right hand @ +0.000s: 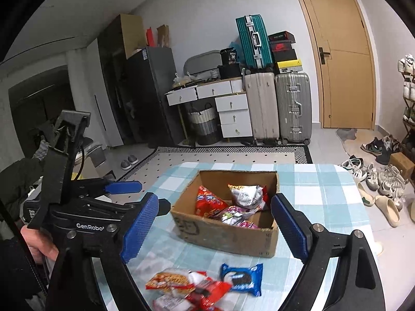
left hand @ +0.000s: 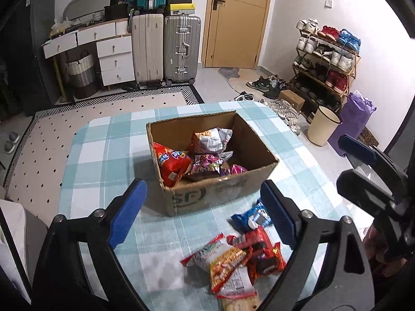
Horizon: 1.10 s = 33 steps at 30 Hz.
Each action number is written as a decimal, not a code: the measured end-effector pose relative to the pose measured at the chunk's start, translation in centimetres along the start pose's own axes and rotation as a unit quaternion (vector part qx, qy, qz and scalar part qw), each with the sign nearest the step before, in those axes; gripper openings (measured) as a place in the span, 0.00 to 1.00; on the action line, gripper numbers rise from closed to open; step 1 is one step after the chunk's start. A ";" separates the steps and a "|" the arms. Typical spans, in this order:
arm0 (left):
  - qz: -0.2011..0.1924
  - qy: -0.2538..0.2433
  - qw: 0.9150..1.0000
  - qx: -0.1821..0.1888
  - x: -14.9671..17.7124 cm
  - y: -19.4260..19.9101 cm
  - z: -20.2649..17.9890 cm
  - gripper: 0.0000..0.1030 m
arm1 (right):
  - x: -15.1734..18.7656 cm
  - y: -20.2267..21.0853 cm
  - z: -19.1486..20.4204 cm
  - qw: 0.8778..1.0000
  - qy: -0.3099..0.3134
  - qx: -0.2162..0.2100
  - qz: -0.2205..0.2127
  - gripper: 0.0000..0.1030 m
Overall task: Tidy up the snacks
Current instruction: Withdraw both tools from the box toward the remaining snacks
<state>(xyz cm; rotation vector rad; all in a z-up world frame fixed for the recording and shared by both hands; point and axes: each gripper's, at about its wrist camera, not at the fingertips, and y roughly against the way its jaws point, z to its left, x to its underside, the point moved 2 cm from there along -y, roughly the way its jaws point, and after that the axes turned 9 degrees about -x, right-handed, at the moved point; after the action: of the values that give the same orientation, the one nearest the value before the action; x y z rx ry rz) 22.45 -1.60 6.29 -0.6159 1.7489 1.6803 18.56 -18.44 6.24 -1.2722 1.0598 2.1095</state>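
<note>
Desk [left hand: 109, 140], checked cloth, under both my tools. Cardboard box [left hand: 259, 153] ahead of tools, open-topped, several crinkly foil packs inside. Loose snack packs [left hand: 233, 261] heaped just below left tool [left hand: 205, 217]; blue cookie pack [right hand: 242, 280] under right tool [right hand: 215, 225]. Both tools wide open, empty.

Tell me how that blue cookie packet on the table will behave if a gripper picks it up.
The blue cookie packet looks like a small glossy wrapper, so it is probably light and may slip between pads. Its sealed ends look thin and would likely flop or crumple. The cookies pictured on it suggest brittle contents, so a hard squeeze might break them.
</note>
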 end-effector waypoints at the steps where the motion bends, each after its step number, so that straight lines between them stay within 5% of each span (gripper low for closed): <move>1: -0.001 0.002 1.000 0.002 0.5 0.5 0.0 0.89 | 0.3 0.5 0.5 1.000 0.001 0.001 -0.001 0.89; 5: -0.009 0.009 1.000 0.006 1.9 1.9 -0.1 0.98 | 1.5 2.2 1.9 1.000 0.001 -0.001 -0.006 0.91; 20: 0.014 0.032 0.999 -0.010 9.2 1.9 -0.1 0.99 | 7.3 6.3 4.2 0.998 -0.051 -0.016 -0.024 0.97; 33: 0.040 0.029 0.999 -0.013 12.5 -1.1 -0.1 0.99 | 10.7 6.5 3.9 0.997 -0.075 -0.013 -0.018 0.99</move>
<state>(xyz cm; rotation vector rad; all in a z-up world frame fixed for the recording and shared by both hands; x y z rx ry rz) 14.57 -0.70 -3.39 -0.6198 1.8167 1.7593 6.86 -19.26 0.33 -1.1171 0.9410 2.1604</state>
